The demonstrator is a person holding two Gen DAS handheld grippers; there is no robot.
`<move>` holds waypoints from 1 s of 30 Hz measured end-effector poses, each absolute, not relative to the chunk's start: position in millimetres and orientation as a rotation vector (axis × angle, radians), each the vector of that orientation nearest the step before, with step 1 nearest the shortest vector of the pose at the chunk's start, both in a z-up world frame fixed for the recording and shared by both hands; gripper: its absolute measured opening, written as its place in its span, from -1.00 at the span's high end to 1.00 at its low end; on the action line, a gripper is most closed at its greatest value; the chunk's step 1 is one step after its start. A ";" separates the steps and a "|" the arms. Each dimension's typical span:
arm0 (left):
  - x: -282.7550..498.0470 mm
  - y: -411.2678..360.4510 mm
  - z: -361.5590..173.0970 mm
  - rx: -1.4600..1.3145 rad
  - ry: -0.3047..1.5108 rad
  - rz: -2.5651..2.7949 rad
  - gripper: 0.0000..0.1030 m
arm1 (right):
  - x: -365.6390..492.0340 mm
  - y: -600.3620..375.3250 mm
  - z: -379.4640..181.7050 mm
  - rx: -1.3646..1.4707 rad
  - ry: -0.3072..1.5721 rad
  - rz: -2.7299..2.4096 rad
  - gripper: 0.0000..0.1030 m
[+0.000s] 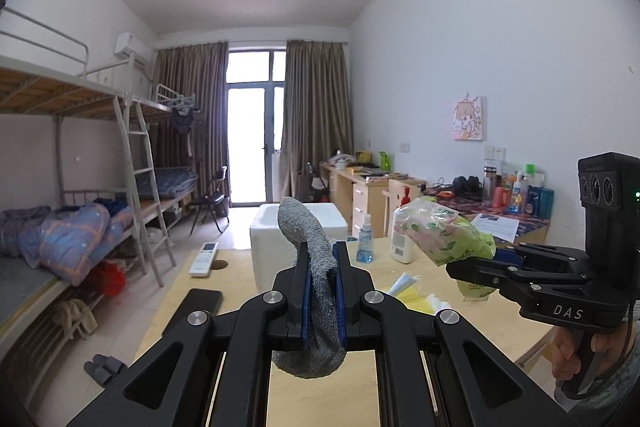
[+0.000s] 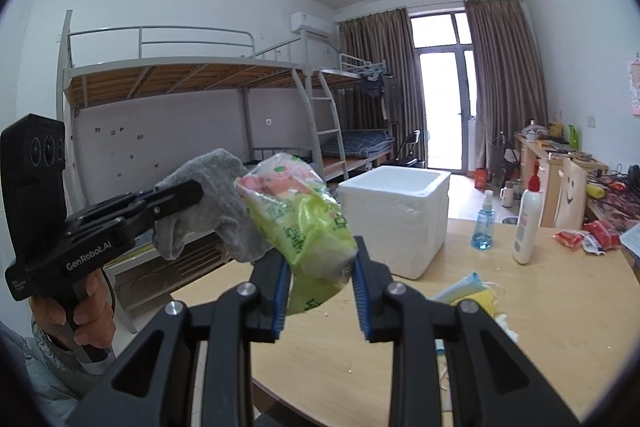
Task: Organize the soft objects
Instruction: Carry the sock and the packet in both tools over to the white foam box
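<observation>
My left gripper (image 1: pixel 320 259) is shut on a grey sock (image 1: pixel 306 227) and holds it in the air above the wooden table (image 1: pixel 240 279); the sock hangs out both above and below the jaws. It also shows in the right wrist view (image 2: pixel 208 183). My right gripper (image 2: pixel 320 267) is shut on a green and pink plastic tissue pack (image 2: pixel 300 219), held up above the table; it also shows in the left wrist view (image 1: pixel 444 233). A white foam box (image 2: pixel 396 211), open at the top, stands on the table beyond both grippers.
On the table are a blue spray bottle (image 2: pixel 483 223), a white lotion bottle (image 2: pixel 528 219), face masks and a yellow cloth (image 2: pixel 472 293), red packets (image 2: pixel 580 237), a remote (image 1: pixel 204 258) and a black phone (image 1: pixel 198 303). Bunk beds (image 2: pixel 200 83) stand at the left.
</observation>
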State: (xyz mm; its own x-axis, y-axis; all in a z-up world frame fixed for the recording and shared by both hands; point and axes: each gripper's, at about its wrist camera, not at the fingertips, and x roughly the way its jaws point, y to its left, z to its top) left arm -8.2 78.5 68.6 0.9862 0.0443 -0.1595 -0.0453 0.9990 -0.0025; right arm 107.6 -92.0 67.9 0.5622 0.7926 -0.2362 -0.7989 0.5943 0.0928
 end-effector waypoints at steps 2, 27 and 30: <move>-6.4 81.7 66.0 -0.008 0.165 0.054 0.80 | 110.6 -89.3 65.3 -0.026 0.275 0.945 0.37; 52.3 111.2 73.5 -0.030 0.225 0.073 0.80 | 158.0 -53.3 79.3 -0.043 0.326 0.919 0.37; 60.1 112.8 78.4 -0.027 0.226 0.082 0.80 | 166.2 -50.7 85.4 -0.044 0.328 0.911 0.37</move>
State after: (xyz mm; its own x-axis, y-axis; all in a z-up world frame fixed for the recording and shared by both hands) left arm 60.1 112.8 78.4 0.9714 0.0778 -0.2245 -0.0839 0.9963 -0.0177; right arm 166.2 -50.7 85.4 0.5670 0.7683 -0.2970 -0.7815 0.6157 0.1008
